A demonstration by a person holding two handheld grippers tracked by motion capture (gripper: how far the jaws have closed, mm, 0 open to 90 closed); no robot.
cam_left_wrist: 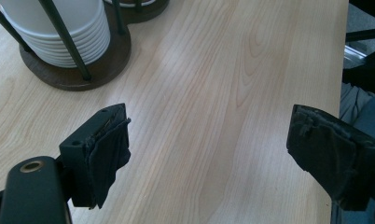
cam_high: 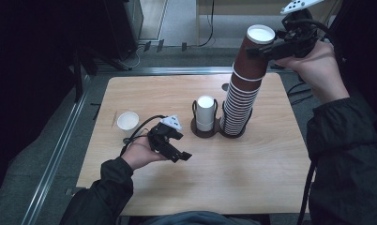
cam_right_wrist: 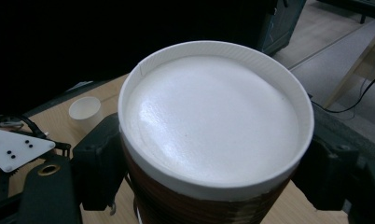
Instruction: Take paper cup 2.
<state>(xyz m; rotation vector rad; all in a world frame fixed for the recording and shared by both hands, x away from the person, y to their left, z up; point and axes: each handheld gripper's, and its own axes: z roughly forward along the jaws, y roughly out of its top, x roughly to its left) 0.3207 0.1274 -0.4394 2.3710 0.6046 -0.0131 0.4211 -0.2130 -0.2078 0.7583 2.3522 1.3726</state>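
Observation:
A tall stack of upturned brown paper cups (cam_high: 238,108) stands in the right ring of a dark wire holder (cam_high: 231,134). My right gripper (cam_high: 264,48) is shut on the top brown cup (cam_high: 258,44), which sits raised and slightly tilted over the stack. In the right gripper view both jaws press the sides of that cup (cam_right_wrist: 213,126), whose white bottom faces the camera. My left gripper (cam_high: 179,157) hovers low over the table in front of the holder, open with nothing between its pads (cam_left_wrist: 108,154).
A short stack of white cups (cam_high: 205,112) fills the holder's left ring. A single small white cup (cam_high: 127,120) stands upright at the table's left. Bare wooden tabletop (cam_high: 200,187) lies in front. Dark equipment and floor cables sit beyond the far edge.

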